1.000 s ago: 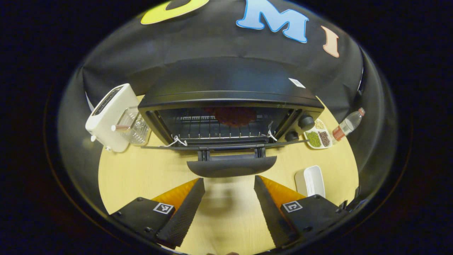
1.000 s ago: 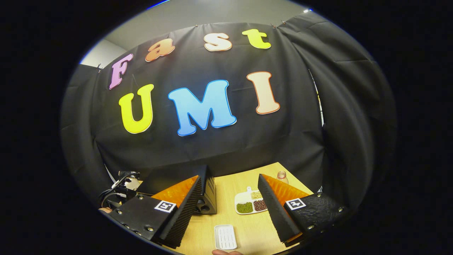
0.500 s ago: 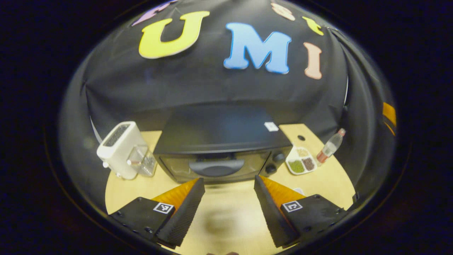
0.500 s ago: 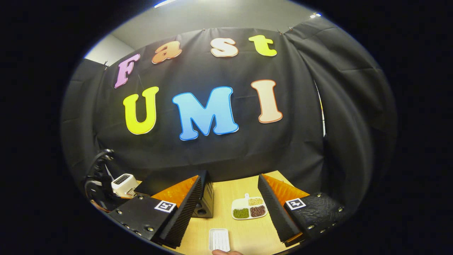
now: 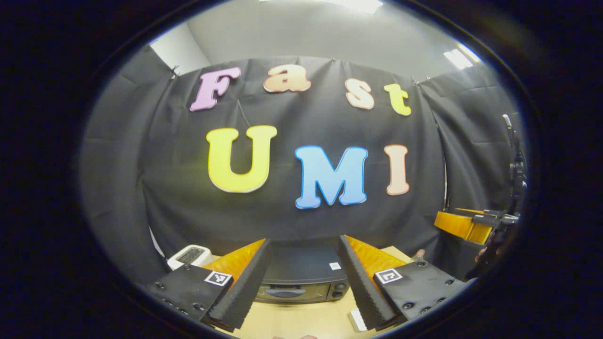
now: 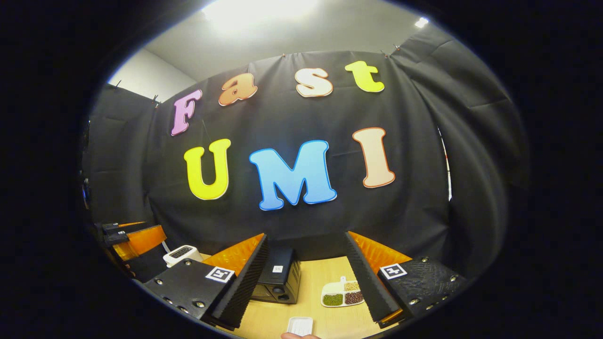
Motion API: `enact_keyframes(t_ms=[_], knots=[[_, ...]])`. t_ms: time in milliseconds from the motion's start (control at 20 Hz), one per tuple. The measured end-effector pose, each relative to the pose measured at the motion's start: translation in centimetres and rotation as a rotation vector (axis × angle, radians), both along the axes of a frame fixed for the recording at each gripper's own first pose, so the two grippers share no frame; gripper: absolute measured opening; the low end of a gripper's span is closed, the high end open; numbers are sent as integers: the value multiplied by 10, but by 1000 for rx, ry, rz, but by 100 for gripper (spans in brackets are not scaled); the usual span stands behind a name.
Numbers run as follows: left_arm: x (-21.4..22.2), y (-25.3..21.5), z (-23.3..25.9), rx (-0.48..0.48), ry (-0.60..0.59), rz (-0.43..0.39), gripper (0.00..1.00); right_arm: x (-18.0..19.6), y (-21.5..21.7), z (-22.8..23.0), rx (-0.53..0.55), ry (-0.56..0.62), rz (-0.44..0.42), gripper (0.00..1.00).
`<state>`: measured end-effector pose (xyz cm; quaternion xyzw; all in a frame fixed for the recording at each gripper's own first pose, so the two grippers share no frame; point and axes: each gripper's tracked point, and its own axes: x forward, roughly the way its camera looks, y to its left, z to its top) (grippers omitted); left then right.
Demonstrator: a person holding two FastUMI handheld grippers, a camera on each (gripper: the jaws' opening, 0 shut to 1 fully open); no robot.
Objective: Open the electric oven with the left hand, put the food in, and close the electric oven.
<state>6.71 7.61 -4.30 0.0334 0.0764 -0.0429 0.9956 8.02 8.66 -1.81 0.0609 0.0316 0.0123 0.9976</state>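
The black electric oven [image 5: 301, 275] stands on the wooden table with its door shut and the handle [image 5: 287, 292] up against the front. Its inside is hidden. My left gripper [image 5: 305, 240] is open and empty, held back from the oven and tilted up toward the cloth wall. In the right gripper view the oven [image 6: 279, 278] sits low and left of centre. My right gripper [image 6: 305, 234] is open and empty too, well back from the table. Each gripper shows at the edge of the other's view: the right gripper [image 5: 459, 225] and the left gripper [image 6: 134, 238].
A white toaster [image 5: 191, 255] stands left of the oven. A divided dish of beans [image 6: 343, 295] lies to the oven's right. A small white tray [image 6: 300, 325] rests near the table's front edge. Black cloth closes the back and sides.
The oven door has gone from open and flat to shut. My left gripper has pulled back and tipped upward. The right gripper has also drawn back a little.
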Motion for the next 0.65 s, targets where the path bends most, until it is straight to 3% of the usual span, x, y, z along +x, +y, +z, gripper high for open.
enact_keyframes(t_ms=[200, 300, 450, 650], knots=[[-19, -2, 53, -26, -84, -22, 98, -24, 9, 30, -11, -28, -22, 100], [-33, 2, 68, -64, -74, -35, 98, -41, 15, 42, -10, -37, -40, 96], [-51, 14, 80, -92, -83, -51, 92, -62, 25, 63, -25, -75, -56, 96], [-73, 20, 80, -89, -83, -88, 92, -91, 43, 64, -21, -77, -75, 96]])
